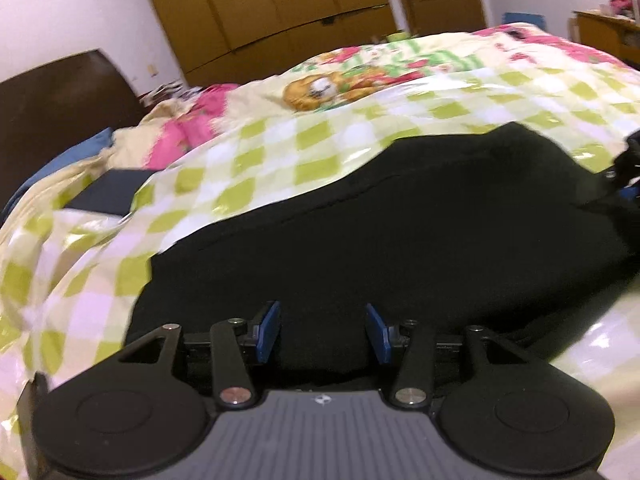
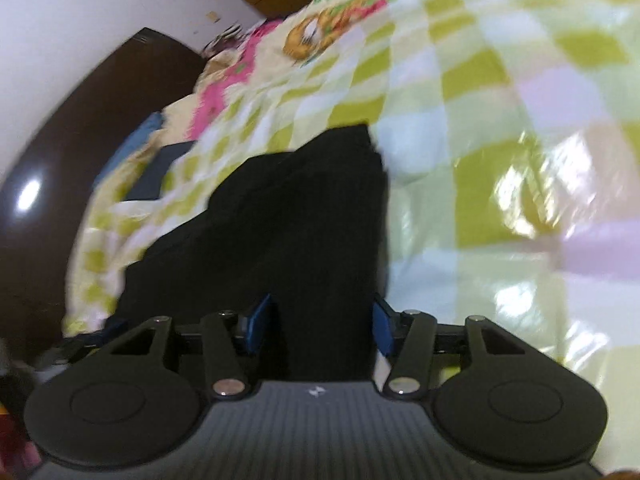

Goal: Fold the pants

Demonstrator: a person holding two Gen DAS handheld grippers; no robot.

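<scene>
Left wrist view | left gripper [image 1: 322, 330] spread above black pants [image 1: 400, 216] | right gripper [image 2: 322, 326] spread, pants between pads | checked bedspread [image 2: 480, 160] beneath

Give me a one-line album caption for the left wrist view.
Open left gripper poised over black pants spread on a green-checked bedspread.

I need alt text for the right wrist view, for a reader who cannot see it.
Black pants lie on a green-and-white checked bedspread, stretching away from the right gripper. Its blue-padded jaws stand apart over the near end of the cloth. The picture is blurred.
</scene>
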